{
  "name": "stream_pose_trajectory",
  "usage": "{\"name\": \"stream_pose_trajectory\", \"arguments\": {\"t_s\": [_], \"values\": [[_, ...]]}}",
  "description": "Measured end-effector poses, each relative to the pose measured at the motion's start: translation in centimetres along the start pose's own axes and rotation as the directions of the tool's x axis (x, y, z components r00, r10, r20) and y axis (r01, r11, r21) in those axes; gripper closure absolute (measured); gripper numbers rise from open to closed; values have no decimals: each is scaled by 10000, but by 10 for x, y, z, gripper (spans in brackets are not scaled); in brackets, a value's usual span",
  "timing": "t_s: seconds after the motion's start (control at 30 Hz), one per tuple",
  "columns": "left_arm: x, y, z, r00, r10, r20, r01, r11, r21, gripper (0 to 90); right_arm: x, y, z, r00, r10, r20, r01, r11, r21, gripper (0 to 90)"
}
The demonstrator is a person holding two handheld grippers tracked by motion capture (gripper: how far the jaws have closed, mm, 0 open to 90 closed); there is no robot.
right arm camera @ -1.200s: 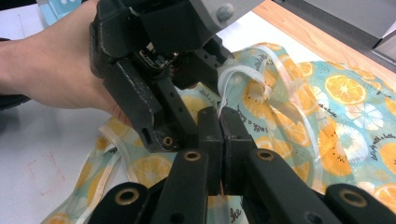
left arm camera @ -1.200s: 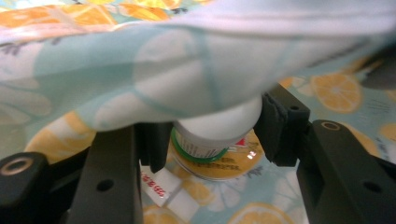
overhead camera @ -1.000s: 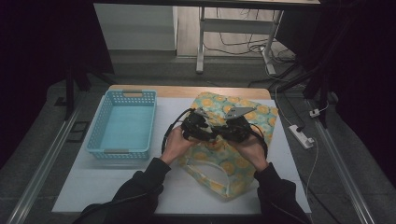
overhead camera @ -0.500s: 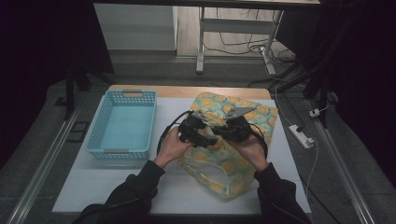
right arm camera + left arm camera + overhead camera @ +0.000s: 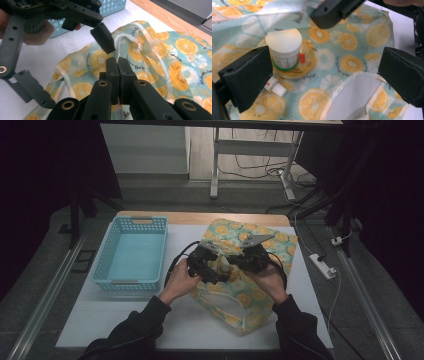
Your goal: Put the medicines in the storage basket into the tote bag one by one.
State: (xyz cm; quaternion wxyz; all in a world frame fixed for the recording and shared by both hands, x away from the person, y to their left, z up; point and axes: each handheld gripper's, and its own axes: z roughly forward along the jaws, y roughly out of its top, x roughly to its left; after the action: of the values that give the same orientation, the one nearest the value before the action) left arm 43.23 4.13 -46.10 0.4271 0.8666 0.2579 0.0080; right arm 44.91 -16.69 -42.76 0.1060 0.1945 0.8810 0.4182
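A lemon-print fabric bag lies on the white table. A white-lidded jar with a green band stands on the print, just inside one pad of my left gripper. Its jaws have just been opening and now stand wide, touching nothing. A small white-capped tube lies beside the jar. My right gripper is shut on the bag's white strap and holds it up. In the high view the left gripper and the right gripper meet over the bag's middle.
A light blue basket stands left of the bag, nothing in it. A white power strip lies off the table's right edge. The left gripper's jaw hangs close above the right gripper's tips.
The left gripper's jaws have spread apart and let go of the jar, and the left hand has drawn back a little. The right gripper has kept still on the strap.
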Motion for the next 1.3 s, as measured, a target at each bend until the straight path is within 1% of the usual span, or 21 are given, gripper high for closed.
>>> {"name": "stream_pose_trajectory", "arguments": {"t_s": [0.1, 0.17, 0.3, 0.4, 0.57, 0.77, 1.0, 1.13, 1.3], "values": [[-1, -4, -3, 9999, -37, 141, 38, 10000, -63, 0, 1, 0, 0, 10000, -17, -5, 17, 10000, 0, 894], [-2, -6, -5, 10000, 24, 69, -24, 10000, -29, 0, 1, 1, 0, 10000, -14, -11, 14, 10000, -19, 893], [-3, -12, -8, 9999, 59, 155, -58, 10000, -45, 0, 1, 0, 0, 10000, -8, -7, 8, 10000, -7, 893], [-4, -16, -10, 9999, 91, 134, -90, 9999, -55, 0, 1, 0, 0, 10000, -13, -14, 13, 10000, -5, 893], [-5, -21, -16, 9997, -57, 216, 61, 9998, -182, 0, 2, 0, 0, 10000, -23, -13, 23, 10000, -17, 894], [-9, -26, -19, 9996, -119, 274, 123, 9998, -149, 0, 2, 0, 0, 10000, -29, -23, 29, 10000, -11, 894], [-14, -31, -21, 9997, -27, 244, 29, 10000, -89, 0, 3, 0, 1, 10000, -32, -56, 32, 10000, 32, 893], [-16, -34, -22, 9999, 58, 119, -57, 10000, -11, 0, 3, 0, 1, 10000, -43, -44, 44, 10000, 37, 893], [-19, -38, -25, 10000, 0, -27, 0, 10000, 37, 0, 3, 0, 1, 10000, -31, -56, 31, 10000, 44, 893]]}}
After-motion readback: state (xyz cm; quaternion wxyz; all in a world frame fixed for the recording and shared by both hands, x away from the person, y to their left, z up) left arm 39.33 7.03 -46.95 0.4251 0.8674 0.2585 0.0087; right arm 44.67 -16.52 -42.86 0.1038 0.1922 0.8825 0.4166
